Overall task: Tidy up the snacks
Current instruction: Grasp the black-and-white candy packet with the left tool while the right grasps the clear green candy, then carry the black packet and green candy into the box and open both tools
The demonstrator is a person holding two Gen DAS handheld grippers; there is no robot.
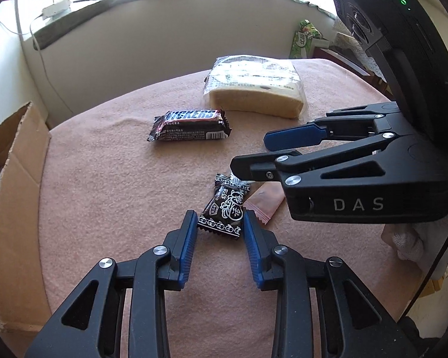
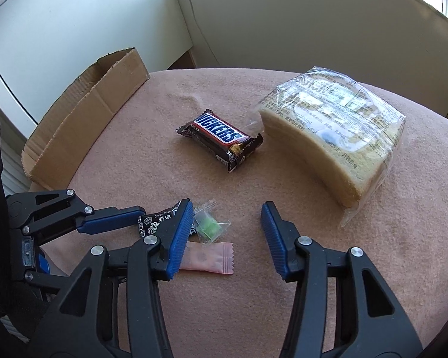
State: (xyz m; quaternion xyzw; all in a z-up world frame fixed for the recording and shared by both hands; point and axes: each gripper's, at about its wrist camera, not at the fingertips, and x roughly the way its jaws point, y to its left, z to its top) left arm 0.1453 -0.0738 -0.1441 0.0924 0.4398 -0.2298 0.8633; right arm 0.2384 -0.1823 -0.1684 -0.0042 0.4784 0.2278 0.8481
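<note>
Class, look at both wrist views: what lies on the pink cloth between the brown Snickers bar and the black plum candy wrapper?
Nothing: between the brown Snickers bar and black plum candy wrapper only bare pink cloth shows, clearest in the left wrist view.

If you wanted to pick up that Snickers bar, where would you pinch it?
Across its narrow middle, coming straight down from above. The Snickers bar lies flat on the pink cloth with open space along both long sides, so the fingers can straddle it there; the crimped ends are thin and would probably slip.
</note>
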